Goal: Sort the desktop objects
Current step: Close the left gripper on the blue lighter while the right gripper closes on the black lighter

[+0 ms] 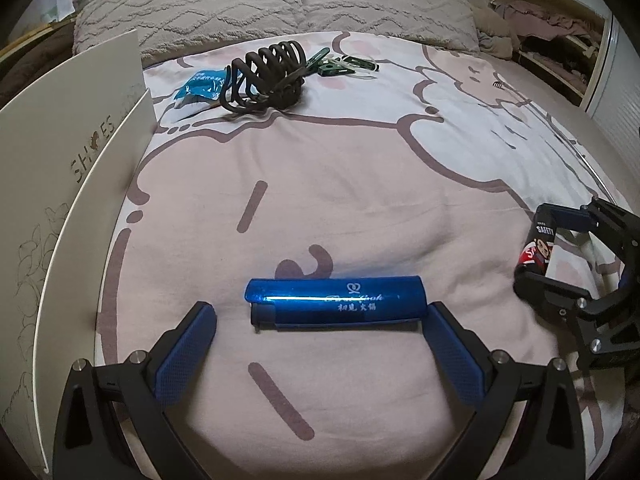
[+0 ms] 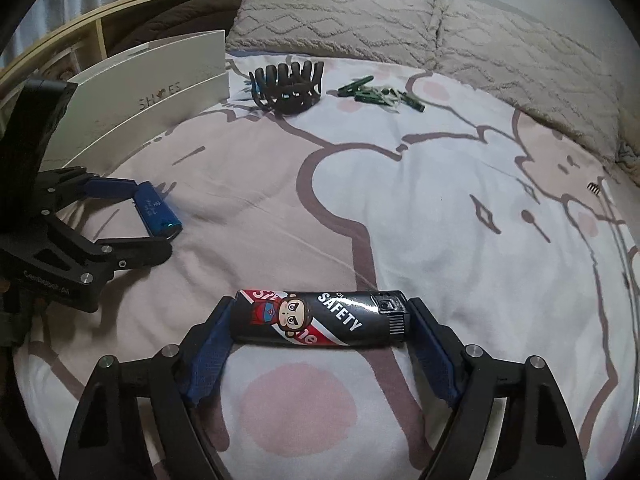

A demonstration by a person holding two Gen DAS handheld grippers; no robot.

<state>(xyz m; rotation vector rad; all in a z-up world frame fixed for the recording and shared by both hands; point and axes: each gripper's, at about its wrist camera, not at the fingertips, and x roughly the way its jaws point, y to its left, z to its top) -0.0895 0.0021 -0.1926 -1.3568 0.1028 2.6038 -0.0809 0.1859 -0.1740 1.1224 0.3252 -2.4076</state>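
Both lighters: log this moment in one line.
left gripper: open around blue lighter | right gripper: closed on black lighter

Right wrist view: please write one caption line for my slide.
Right gripper brackets a black lighter lengthwise on the bedsheet.

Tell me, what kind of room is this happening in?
Most likely a bedroom: the things lie on a bed with a pink cartoon sheet, pillows sit at its head, and a closet of clothes stands beside it.

Bed with pink cartoon-print sheet (image 2: 440,208), two grey textured pillows (image 2: 340,16) at the head. Open shelf (image 1: 548,44) stuffed with clothes in the far corner, wooden frame (image 2: 80,28) opposite. Dim indoor light.
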